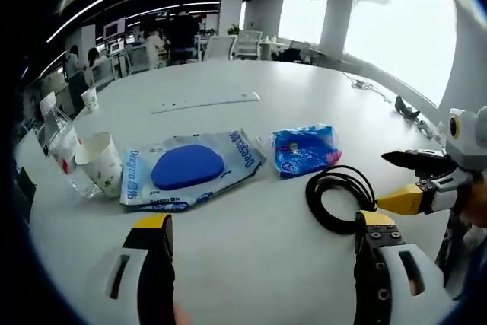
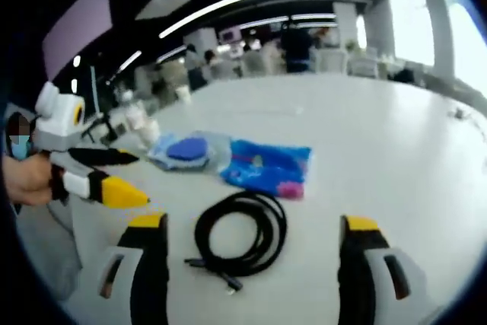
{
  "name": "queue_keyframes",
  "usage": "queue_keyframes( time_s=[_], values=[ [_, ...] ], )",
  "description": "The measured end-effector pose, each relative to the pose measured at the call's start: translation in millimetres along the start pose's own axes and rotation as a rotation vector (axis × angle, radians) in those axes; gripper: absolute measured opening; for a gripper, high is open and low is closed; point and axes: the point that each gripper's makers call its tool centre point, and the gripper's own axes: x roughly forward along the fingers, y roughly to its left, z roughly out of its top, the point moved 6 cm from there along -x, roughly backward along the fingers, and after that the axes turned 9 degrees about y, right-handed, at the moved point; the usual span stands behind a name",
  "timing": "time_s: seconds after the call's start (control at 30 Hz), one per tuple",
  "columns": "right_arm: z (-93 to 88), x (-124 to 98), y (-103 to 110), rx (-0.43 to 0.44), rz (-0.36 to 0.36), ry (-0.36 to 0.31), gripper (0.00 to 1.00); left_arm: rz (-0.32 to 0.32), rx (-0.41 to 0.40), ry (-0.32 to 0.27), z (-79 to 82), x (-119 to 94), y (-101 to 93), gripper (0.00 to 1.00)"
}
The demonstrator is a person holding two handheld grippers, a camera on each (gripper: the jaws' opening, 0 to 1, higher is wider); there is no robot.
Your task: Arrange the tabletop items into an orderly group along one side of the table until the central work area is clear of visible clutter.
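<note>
A coiled black cable lies on the white table, just ahead of my right gripper and framed by its wide-apart jaws. The right gripper is open and empty, beside the coil. Left of the cable sits a crumpled blue packet, then a flat wipes pack with a blue oval lid. A paper cup stands at the pack's left end. My left gripper is open, short of the wipes pack, holding nothing.
A clear plastic bottle leans by the paper cup, with another cup farther back. A thin white strip lies mid-table. Small dark items and a cord rest near the far right edge. People and desks stand behind the table.
</note>
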Motion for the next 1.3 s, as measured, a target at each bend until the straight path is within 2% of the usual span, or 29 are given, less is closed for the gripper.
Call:
queue_keyframes(
  time_s=[0.1, 0.3, 0.57, 0.7, 0.8, 0.9, 1.03, 1.17, 1.3],
  values=[
    [2.4, -5.7, 6.0, -0.011, 0.001, -0.007, 0.94, 0.008, 0.005, -0.005, -3.3, -12.9, 10.5, 0.99],
    [9.2, -18.9, 19.0, -0.023, -0.006, -0.019, 0.96, 0.039, -0.004, -0.023, -12.4, -44.9, 46.3, 0.99],
    [14.5, -27.0, 53.6, -0.067, 0.004, -0.024, 0.97, 0.049, -0.018, -0.049, -27.5, -83.7, 88.2, 0.99],
    [9.5, -25.0, 68.0, -0.056, -0.008, -0.015, 0.97, 0.054, -0.017, -0.06, -38.5, -99.6, 112.0, 0.99],
    [8.0, -28.2, 81.3, -0.046, -0.032, -0.024, 0.97, 0.051, -0.051, -0.075, -48.8, -115.0, 132.2, 0.99],
    [6.5, -31.6, 88.6, -0.065, -0.076, -0.025, 1.0, 0.044, -0.046, -0.08, -57.0, -129.8, 148.5, 0.99],
    [2.1, -39.3, 101.7, -0.041, -0.073, -0.035, 1.0, 0.037, -0.022, -0.087, -68.7, -150.1, 172.2, 0.99],
    [-5.4, -47.7, 105.6, -0.029, -0.106, -0.032, 1.0, 0.015, -0.036, -0.092, -78.6, -165.7, 196.8, 0.99],
    [-18.2, -58.5, 106.5, -0.024, -0.153, -0.017, 1.0, -0.005, -0.051, -0.088, -86.2, -171.4, 211.8, 0.99]
  ],
)
